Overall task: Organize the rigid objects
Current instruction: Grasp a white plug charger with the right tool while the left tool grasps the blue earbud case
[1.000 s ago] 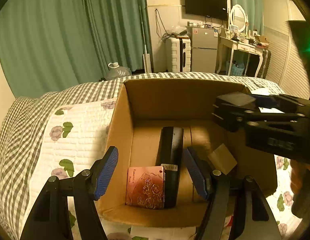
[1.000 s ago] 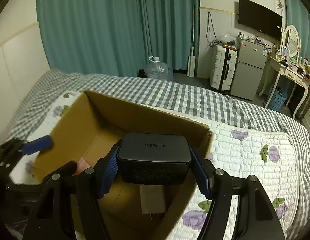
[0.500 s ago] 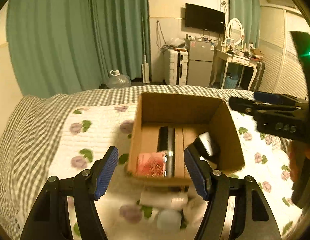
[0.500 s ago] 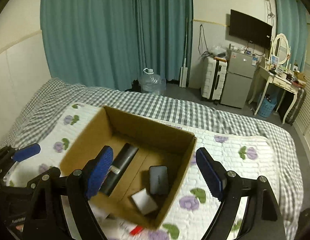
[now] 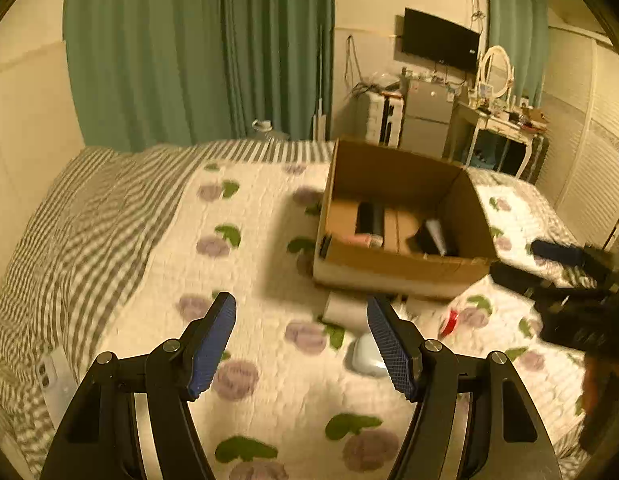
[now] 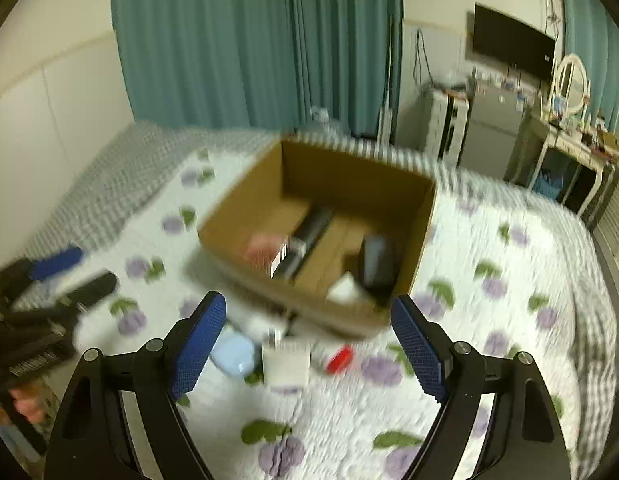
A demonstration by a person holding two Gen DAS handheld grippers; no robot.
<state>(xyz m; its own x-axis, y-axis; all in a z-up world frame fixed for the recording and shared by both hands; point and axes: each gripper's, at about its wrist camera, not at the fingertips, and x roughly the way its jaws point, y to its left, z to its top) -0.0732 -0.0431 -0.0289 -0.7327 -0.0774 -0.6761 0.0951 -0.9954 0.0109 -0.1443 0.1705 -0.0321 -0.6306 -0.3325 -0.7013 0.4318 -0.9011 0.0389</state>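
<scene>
Both hand-held grippers hang empty over the bed (image 5: 269, 392), near the box (image 6: 373, 320). Left hand-held gripper (image 5: 301, 344) has its jaws wide apart, nothing between them; right hand-held gripper (image 6: 307, 346) is likewise spread and empty.

Nearest the box's front wall, on the quilt, lie the loose things not yet packed: a pale blue case (image 6: 233, 354), a white block (image 6: 286, 362) and a small red piece (image 6: 339, 359), all close together just in front of the box. Motion blur hides their exact shapes.

Inside the box, a pink carton (image 6: 263, 249) rests at the front left, a long black item (image 6: 311, 236) beside it toward the middle, a dark charger (image 6: 376, 261) at the right wall, and a small white piece (image 6: 343, 290) just in front of the charger.

Judging by this, the step in hand is fetching the next loose item. The white block sits most squarely between the right jaws, so it looks the natural pick. To do it well: come down straight, close across its flat sides rather than its corners, and keep clear of the blue case touching or nearly touching its left side. The soft quilt may let it tip or sink, so seat the fingertips low before closing. Free floor remains in the box's middle, behind the white piece.
</scene>
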